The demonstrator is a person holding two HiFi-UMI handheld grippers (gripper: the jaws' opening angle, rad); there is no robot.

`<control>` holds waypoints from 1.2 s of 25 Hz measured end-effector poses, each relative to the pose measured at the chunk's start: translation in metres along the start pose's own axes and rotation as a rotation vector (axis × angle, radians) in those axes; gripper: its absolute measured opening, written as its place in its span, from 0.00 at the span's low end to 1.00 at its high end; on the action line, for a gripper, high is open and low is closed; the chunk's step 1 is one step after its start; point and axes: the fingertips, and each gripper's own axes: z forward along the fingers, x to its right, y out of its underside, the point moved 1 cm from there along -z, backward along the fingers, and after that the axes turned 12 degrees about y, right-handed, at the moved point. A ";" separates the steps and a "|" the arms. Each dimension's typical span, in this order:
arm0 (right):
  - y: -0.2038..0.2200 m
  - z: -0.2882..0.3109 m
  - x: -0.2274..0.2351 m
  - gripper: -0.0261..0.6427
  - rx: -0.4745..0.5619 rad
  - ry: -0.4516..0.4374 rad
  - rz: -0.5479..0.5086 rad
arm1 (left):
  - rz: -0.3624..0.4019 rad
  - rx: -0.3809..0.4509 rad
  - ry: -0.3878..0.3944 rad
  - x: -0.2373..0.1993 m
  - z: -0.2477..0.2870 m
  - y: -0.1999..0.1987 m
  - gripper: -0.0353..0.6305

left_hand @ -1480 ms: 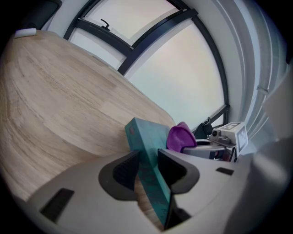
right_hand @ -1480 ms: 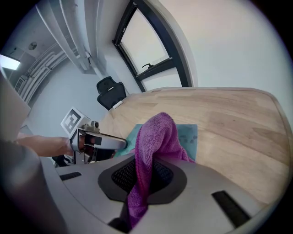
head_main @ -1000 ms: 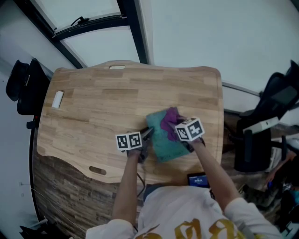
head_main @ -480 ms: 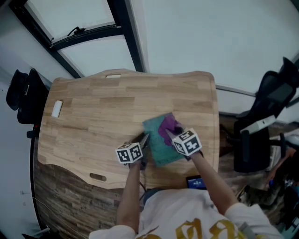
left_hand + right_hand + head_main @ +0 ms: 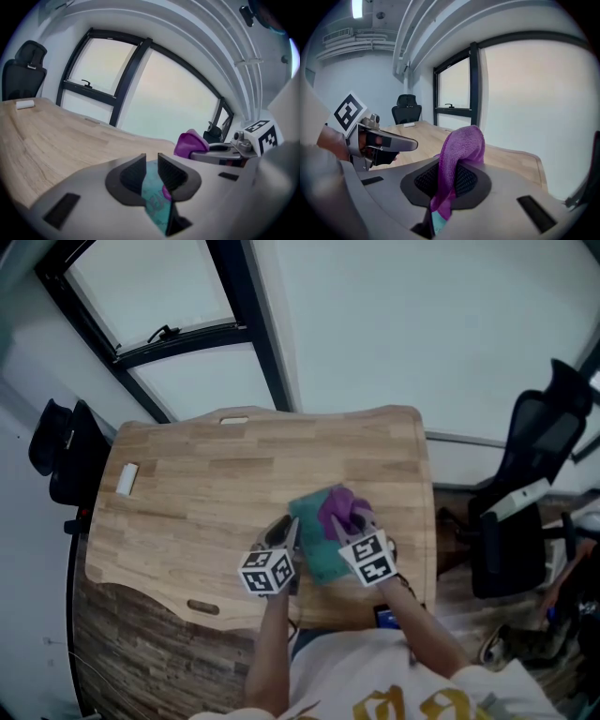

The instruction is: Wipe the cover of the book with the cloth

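book (image 5: 321, 557) between left gripper's (image 5: 151, 165) just-closing jaws (gripped); right gripper (image 5: 447, 180) pinches cloth (image 5: 462, 144)

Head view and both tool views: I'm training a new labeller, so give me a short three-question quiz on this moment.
1. True or false: the right tool is clamped on the purple cloth.
2. What stands between the left tool's jaws? A) the teal book B) a pen C) nothing
3. In the head view, near which edge of the table does the small white object lie?

Key: 1 true. 2 A; these jaws have just been closing. 3 the left edge.
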 end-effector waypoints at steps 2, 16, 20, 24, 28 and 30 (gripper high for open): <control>-0.007 -0.008 0.002 0.09 0.039 0.021 0.004 | 0.026 0.021 -0.032 0.004 -0.007 -0.007 0.12; -0.039 -0.058 -0.010 0.09 0.190 0.045 -0.050 | 0.186 0.203 -0.129 0.043 -0.051 -0.054 0.05; -0.040 -0.065 -0.011 0.09 0.191 0.054 -0.065 | 0.198 0.213 -0.131 0.049 -0.054 -0.055 0.05; -0.043 -0.070 -0.007 0.09 0.197 0.064 -0.063 | 0.203 0.222 -0.136 0.052 -0.057 -0.058 0.06; -0.045 -0.069 -0.006 0.09 0.234 0.078 -0.053 | 0.214 0.219 -0.138 0.055 -0.057 -0.060 0.05; -0.044 -0.069 -0.007 0.09 0.247 0.080 -0.048 | 0.220 0.218 -0.133 0.057 -0.058 -0.060 0.05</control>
